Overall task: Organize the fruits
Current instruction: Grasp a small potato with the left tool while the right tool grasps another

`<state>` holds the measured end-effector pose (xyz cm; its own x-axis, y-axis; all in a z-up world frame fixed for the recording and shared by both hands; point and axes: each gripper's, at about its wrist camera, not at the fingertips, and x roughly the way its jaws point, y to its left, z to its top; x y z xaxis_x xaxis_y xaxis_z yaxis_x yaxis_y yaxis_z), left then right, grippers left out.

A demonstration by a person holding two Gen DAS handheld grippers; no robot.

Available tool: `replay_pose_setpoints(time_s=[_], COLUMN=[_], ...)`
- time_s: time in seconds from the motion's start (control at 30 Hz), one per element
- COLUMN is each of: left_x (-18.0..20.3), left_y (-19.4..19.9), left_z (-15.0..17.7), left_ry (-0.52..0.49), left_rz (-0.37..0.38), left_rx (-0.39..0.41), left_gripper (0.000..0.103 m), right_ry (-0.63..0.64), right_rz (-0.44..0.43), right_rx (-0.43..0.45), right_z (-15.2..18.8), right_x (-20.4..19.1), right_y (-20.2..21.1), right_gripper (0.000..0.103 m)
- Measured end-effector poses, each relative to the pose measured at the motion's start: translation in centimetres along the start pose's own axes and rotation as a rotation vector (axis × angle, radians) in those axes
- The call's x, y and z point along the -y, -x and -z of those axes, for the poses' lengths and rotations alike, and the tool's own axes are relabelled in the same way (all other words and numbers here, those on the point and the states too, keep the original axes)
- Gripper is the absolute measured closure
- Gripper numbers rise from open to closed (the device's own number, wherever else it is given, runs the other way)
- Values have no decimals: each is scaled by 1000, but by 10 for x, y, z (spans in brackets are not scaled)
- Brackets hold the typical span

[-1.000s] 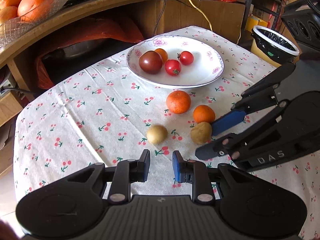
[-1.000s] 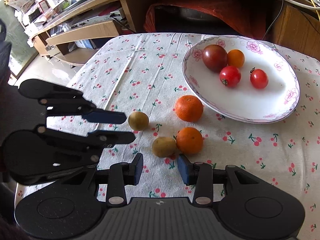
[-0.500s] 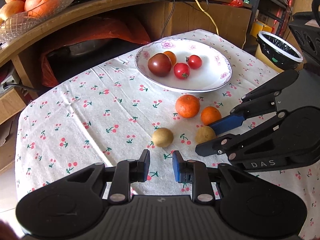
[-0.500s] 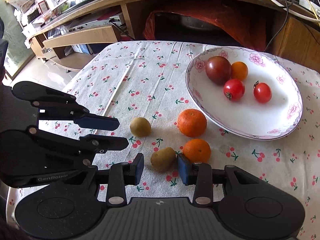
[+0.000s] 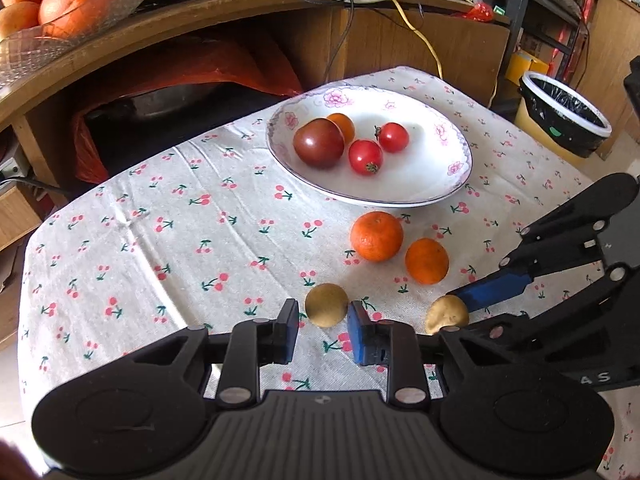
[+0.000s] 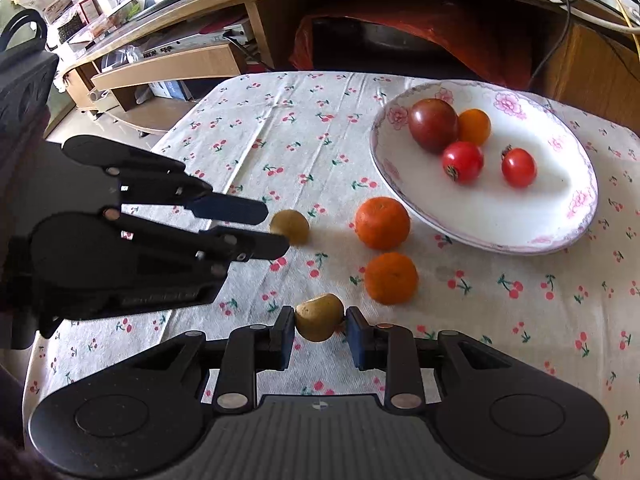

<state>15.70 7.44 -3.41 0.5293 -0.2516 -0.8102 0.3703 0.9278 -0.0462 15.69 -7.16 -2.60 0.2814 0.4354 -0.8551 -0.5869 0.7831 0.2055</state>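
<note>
Two small tan fruits and two oranges lie on the cherry-print cloth before a white plate (image 5: 420,188) holding a dark tomato, a small orange one and two red ones. My left gripper (image 5: 323,326) is open, its jaws on either side of the left tan fruit (image 5: 326,305). My right gripper (image 6: 320,330) is open around the right tan fruit (image 6: 319,317), left pad near or touching it. That fruit also shows in the left wrist view (image 5: 446,314). The oranges (image 5: 377,235) (image 5: 427,260) sit just beyond.
A wooden desk with cables rises behind the table, with a glass bowl of oranges (image 5: 60,12) on it. A lined bin (image 5: 562,118) stands at the right. The table's edges fall off at the left and far side.
Both grippers have moved forward and down. Each tan fruit now lies between a gripper's jaws instead of ahead of them.
</note>
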Motion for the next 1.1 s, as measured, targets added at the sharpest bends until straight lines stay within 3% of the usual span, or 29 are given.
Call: replay_pose_setpoints(time_s=[0.43,1.1], left_x=[12,38], left_y=[-7,7], left_z=[-2,13], left_ry=[-28,-95], left_rz=[-25,2], left_rx=[-11,-37], left_gripper=[69,68], right_ry=[-31,35], right_rz=[22,75], right_rx=[-5,-17], right_z=[9,15], right_x=[16,18], right_y=[11,14], right_gripper=[79,78])
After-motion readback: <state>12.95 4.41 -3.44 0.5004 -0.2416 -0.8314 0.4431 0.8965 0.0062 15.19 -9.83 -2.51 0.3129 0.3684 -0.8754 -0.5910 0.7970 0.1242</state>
